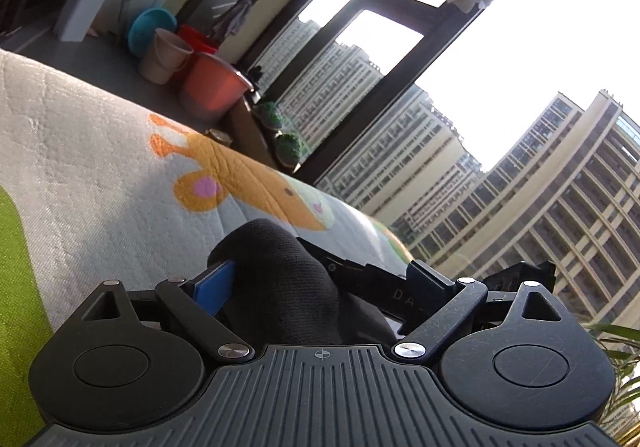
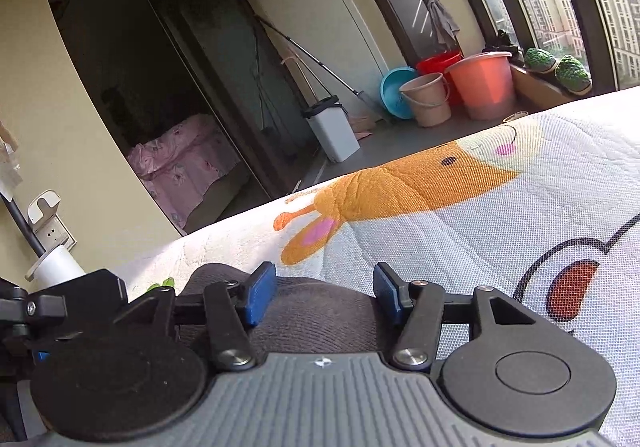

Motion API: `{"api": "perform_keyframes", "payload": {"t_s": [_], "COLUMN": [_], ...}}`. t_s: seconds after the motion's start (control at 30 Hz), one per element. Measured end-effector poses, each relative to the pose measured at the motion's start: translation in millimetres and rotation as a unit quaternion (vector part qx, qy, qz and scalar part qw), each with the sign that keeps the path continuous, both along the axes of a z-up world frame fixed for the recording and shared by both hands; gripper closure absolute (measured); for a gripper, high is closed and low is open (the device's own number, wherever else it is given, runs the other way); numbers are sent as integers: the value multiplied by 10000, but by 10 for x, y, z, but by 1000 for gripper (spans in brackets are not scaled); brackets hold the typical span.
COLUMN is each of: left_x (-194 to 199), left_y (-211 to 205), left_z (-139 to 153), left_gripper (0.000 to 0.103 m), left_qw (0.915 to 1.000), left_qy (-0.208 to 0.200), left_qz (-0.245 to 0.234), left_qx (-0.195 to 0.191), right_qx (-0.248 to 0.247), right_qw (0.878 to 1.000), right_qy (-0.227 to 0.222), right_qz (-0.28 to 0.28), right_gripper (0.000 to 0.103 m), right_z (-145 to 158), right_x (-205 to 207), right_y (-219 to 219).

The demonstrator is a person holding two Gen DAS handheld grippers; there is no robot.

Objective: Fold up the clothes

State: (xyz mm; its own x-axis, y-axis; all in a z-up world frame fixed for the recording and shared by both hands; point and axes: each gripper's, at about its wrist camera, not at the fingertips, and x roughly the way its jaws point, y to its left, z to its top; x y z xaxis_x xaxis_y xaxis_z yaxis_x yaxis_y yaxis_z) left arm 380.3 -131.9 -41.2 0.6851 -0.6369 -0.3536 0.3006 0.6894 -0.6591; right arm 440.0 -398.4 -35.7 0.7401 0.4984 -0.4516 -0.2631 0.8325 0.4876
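Dark fabric (image 2: 316, 311), a garment bunched rather than flat, is seen nearest in both wrist views, so folding is judged barely begun, with spreading and every fold left to be done on the cartoon-printed bed cover (image 2: 480, 215). In the right view the right tool (image 2: 320, 297) is held with its blue pads apart either side of the grey-looking mound, no pressing being visible, while the other tool's black frame shows at nine o'clock. Only in the left view is the left tool (image 1: 320, 279) seen, one blue pad (image 1: 214, 287) against the black cloth (image 1: 276, 279) and the other hidden, so its grip cannot be told; tower blocks (image 1: 520, 187) are shown beyond at two o'clock.
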Motion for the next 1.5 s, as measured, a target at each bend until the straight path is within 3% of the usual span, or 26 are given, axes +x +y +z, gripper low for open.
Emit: {"api": "perform_keyframes", "payload": {"t_s": [0.1,0.13,0.2,0.3,0.37,0.43,0.53,0.6,0.7,0.73,0.83,0.97,1.1,1.17,1.3,1.5], "left_x": [147,145,106,71,19,-36,-103,-125,-104,-115,-209,-323,-198,-123,-48,-116], "left_y": [154,159,142,162,178,141,22,14,-18,-27,3,27,-150,-87,67,203], "left_z": [-256,-284,-303,-273,-194,-80,11,-3,-50,-45,70,250,56,-98,-154,158], "left_gripper": [7,18,15,16,23,52,52,52,38,37,49,49,47,40,33,40], "left_qw": [9967,9971,9982,9986,9994,9995,9971,9968,9938,9930,9935,9934,9916,9958,9985,9984], "left_qy": [729,723,590,495,316,93,-128,-119,-30,-84,-409,-938,-482,-95,160,-450], "left_qz": [107,119,110,153,171,86,-3,20,185,209,254,77,-28,0,75,315], "left_qx": [-348,-221,2,-60,15,274,754,789,1094,1157,1033,658,1203,915,524,122], "right_qx": [111,137,104,46,68,83,106,116,110,110,129,169,119,181,327,-404], "right_qw": [9999,9998,9999,10000,10000,10000,9999,9999,9999,9999,9999,9999,9999,9997,9982,9956], "right_qy": [82,86,55,22,29,32,35,33,14,7,-1,13,-33,-173,-295,-65], "right_qz": [-78,-65,-28,-35,-41,-43,-43,-31,-7,1,-2,-4,-120,-70,398,838], "right_gripper": [47,43,40,39,39,39,37,37,33,33,32,32,29,29,29,19], "right_z": [-21,-24,-23,-17,-19,-14,-8,-10,-9,-7,-7,-8,78,179,293,102], "right_x": [23,27,37,27,29,36,43,42,42,37,31,35,-37,-183,-515,-658], "right_y": [-37,-38,-19,-5,-9,-6,-5,-10,1,2,-5,-20,-92,-198,-334,-95]}}
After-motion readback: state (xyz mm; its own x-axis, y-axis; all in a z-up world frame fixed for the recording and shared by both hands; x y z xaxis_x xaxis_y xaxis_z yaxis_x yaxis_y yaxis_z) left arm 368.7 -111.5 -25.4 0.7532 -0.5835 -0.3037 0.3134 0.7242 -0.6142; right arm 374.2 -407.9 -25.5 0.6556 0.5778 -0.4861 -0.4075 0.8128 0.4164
